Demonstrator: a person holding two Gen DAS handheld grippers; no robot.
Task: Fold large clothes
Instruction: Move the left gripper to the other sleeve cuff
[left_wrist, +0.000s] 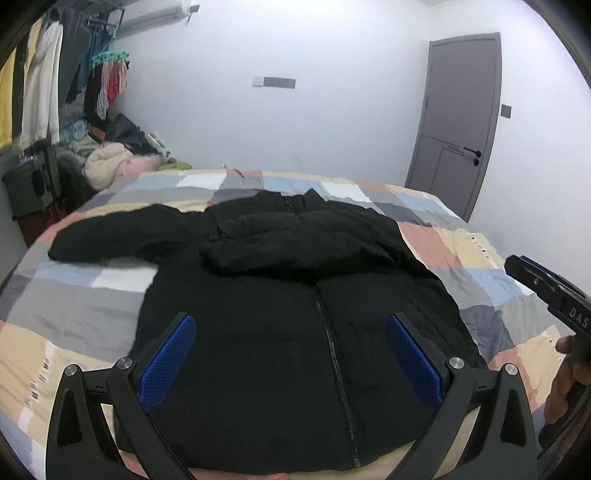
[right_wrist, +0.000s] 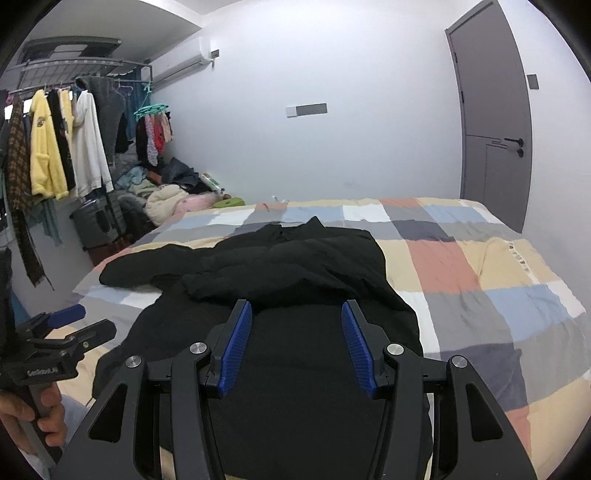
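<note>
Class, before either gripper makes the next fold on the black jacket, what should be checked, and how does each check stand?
1. Jacket lies flat on the bed, zip up: ok.
2. Right sleeve folded across the chest: ok.
3. Left sleeve folded in: not ok, it lies out sideways.
4. Left gripper open and empty: ok.
5. Right gripper open and empty: ok.
6. Near hem lying even: cannot tell.
</note>
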